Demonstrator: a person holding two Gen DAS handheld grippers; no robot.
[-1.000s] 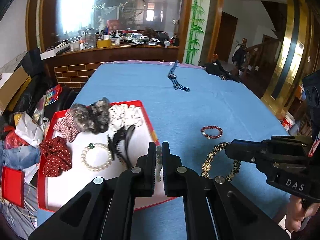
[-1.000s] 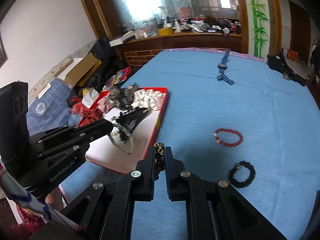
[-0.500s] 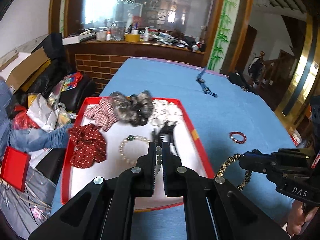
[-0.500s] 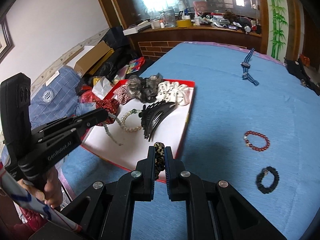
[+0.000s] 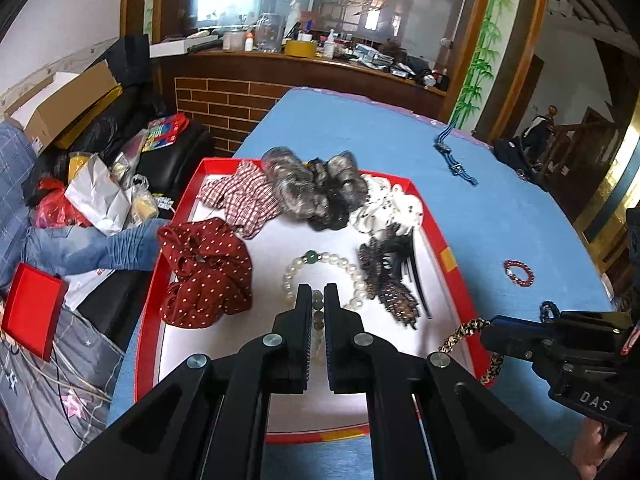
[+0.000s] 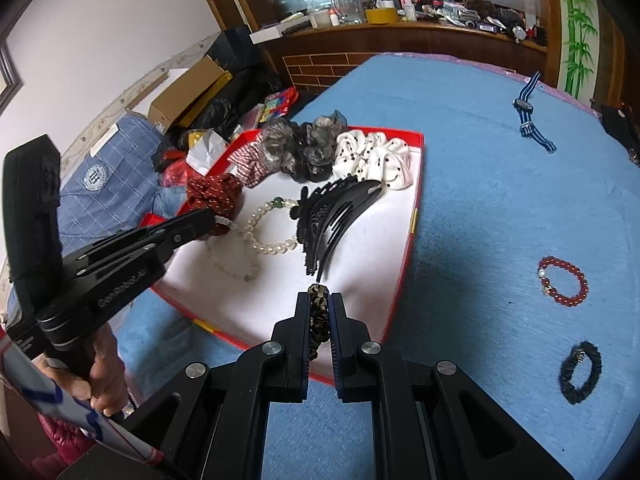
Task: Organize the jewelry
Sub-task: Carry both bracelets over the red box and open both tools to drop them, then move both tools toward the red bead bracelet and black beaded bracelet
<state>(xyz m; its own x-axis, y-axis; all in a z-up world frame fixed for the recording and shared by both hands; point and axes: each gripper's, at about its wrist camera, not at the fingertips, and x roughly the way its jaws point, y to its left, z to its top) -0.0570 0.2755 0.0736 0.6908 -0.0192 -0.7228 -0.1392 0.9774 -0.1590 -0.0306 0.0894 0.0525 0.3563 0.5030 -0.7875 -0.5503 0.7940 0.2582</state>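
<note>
A red-rimmed white tray (image 5: 436, 236) (image 6: 416, 208) lies on the blue table and holds scrunchies, a pearl bracelet (image 5: 296, 268) (image 6: 260, 240) and a black hair comb (image 6: 336, 216). My left gripper (image 5: 317, 300) (image 6: 208, 220) is shut on a pale grey bead bracelet (image 5: 317, 312) (image 6: 232, 270) and holds it over the tray. My right gripper (image 6: 319, 300) (image 5: 486, 324) is shut on a leopard-pattern bracelet (image 6: 319, 312) (image 5: 464, 332) above the tray's near right edge.
A red bead bracelet (image 6: 564, 280) (image 5: 519, 272), a black bead bracelet (image 6: 580, 372) and a blue striped watch (image 6: 528, 116) (image 5: 454, 156) lie on the blue cloth right of the tray. Bags and boxes are piled on the floor at the left.
Both grippers have moved left and forward over the tray, each still shut on its bracelet. The tray now fills the middle of both views.
</note>
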